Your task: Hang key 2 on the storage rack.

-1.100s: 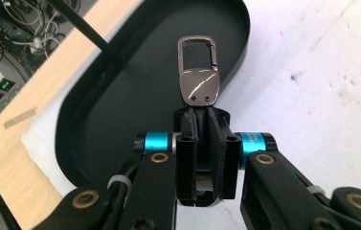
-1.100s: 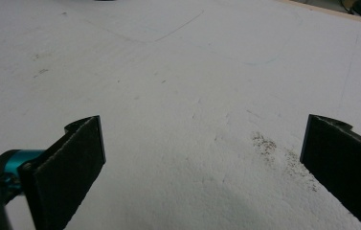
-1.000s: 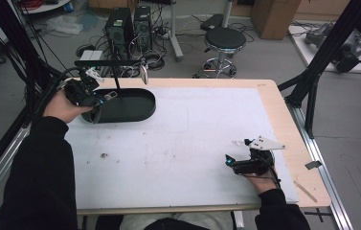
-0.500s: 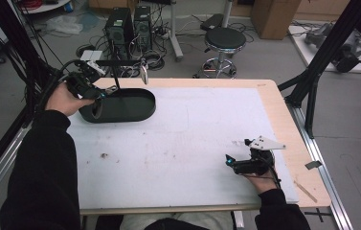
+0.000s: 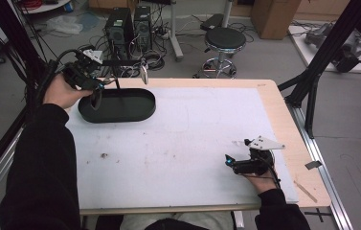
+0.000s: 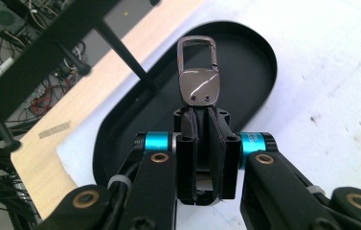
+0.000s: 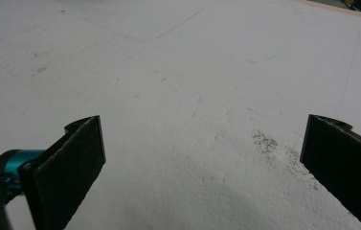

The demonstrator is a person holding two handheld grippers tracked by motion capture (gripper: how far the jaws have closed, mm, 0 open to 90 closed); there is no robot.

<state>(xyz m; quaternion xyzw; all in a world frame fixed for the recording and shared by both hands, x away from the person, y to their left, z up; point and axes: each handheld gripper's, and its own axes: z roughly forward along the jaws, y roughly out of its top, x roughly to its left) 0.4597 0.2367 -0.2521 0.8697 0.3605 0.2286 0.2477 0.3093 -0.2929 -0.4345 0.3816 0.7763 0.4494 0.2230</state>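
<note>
The left hand-held gripper (image 6: 202,115) is clenched on a glossy dark metal key-fob plate with a rounded-rectangle clasp loop (image 6: 197,72), held above the smooth black oval tray (image 6: 245,91) at the white counter's (image 5: 192,143) far left. The right hand-held gripper (image 7: 202,153) rests released, its matte jaws wide apart.

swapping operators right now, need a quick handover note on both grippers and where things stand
Left gripper: shut on a metal key fob with a clip loop, held in the air above the black oval tray at the table's far left corner.
Right gripper: open, nothing between the jaws, resting low over the white table surface near the right front edge.
Stand: a black stand with a horizontal bar rises from the tray.
Done: the fob is gripped and off the tray.
Left: probably hanging the fob on the bar by its loop, though that is a guess; the right gripper has no part yet.
</note>
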